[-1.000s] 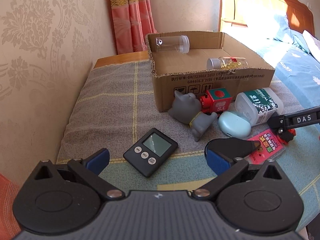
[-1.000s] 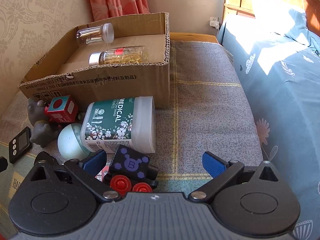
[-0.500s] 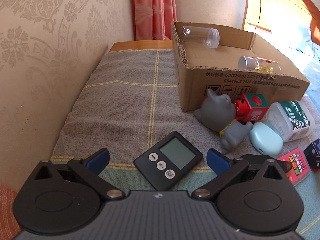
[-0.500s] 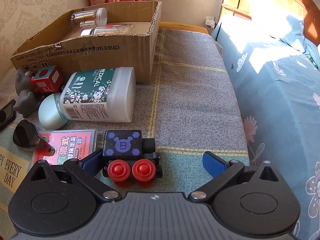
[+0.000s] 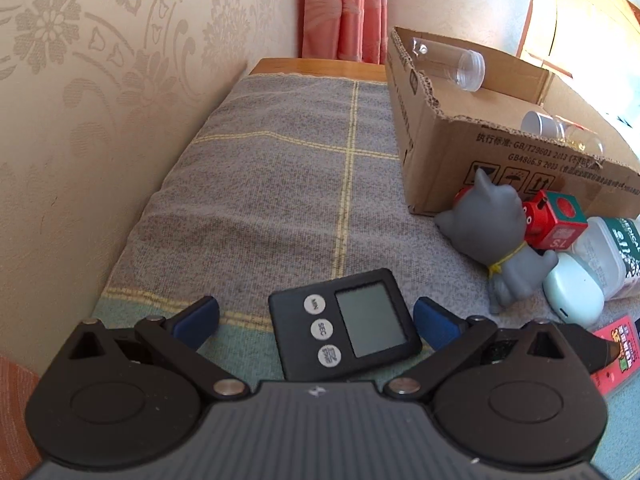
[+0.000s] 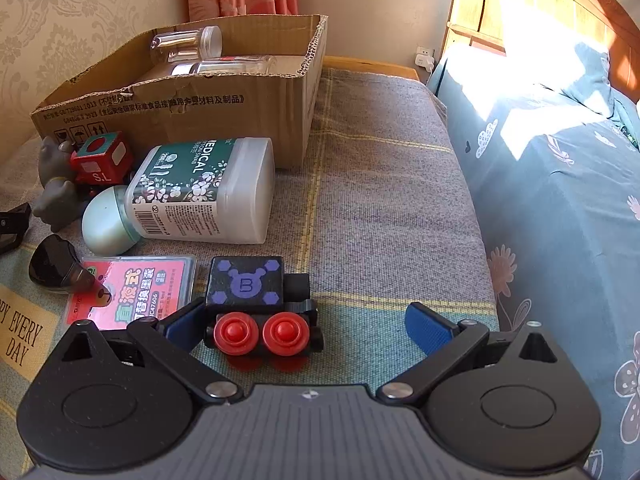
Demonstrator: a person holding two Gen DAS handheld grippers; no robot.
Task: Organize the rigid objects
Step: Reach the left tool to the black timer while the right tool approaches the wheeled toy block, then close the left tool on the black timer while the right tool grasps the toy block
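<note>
Left gripper (image 5: 316, 314) moved in, fingers open astride digital timer (image 5: 344, 324); right gripper (image 6: 298, 322) open astride toy train car (image 6: 262, 304). Both ready to clamp.

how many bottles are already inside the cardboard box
2. A clear empty bottle lies at the back of the cardboard box; a second bottle lies nearer the front wall. The box floor is partly hidden, so more could be there.

Cream damask-patterned wallpaper (image 5: 100, 92) runs along the left, pink pleated curtains (image 5: 344, 12) hang straight ahead in the corner, and on the right sunlight falls across a wooden headboard (image 6: 540, 8) and blue floral bedding (image 6: 560, 184).
</note>
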